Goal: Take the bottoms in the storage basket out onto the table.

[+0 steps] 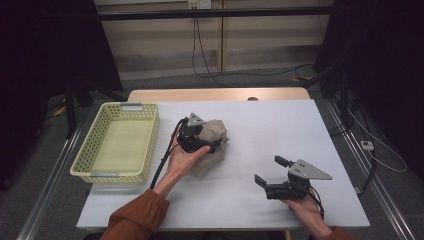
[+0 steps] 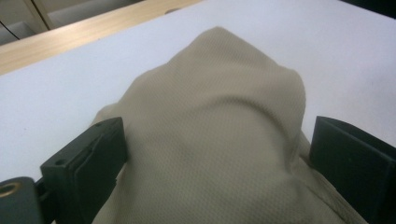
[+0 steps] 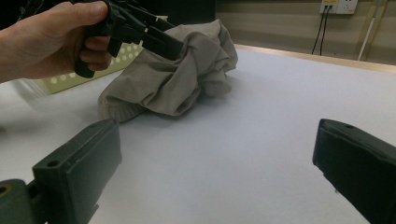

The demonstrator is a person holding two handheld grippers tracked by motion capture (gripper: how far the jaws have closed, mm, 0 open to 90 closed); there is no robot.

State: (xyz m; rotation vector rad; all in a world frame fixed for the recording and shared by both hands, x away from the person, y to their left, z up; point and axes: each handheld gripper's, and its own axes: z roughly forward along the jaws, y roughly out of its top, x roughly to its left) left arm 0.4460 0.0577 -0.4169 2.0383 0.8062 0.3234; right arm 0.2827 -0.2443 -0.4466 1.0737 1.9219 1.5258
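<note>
Now cloth (image 2: 210,140) between left gripper (image 2: 215,154) jaws.

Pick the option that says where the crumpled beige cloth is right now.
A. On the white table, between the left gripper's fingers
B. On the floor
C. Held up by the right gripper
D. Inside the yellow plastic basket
A: the crumpled beige cloth lies bunched on the white table with the left gripper astride it, its fingers spread on either side; the yellow plastic basket holds nothing.

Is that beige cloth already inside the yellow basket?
No, the cloth lies bunched on the white table, beside the basket.
</note>
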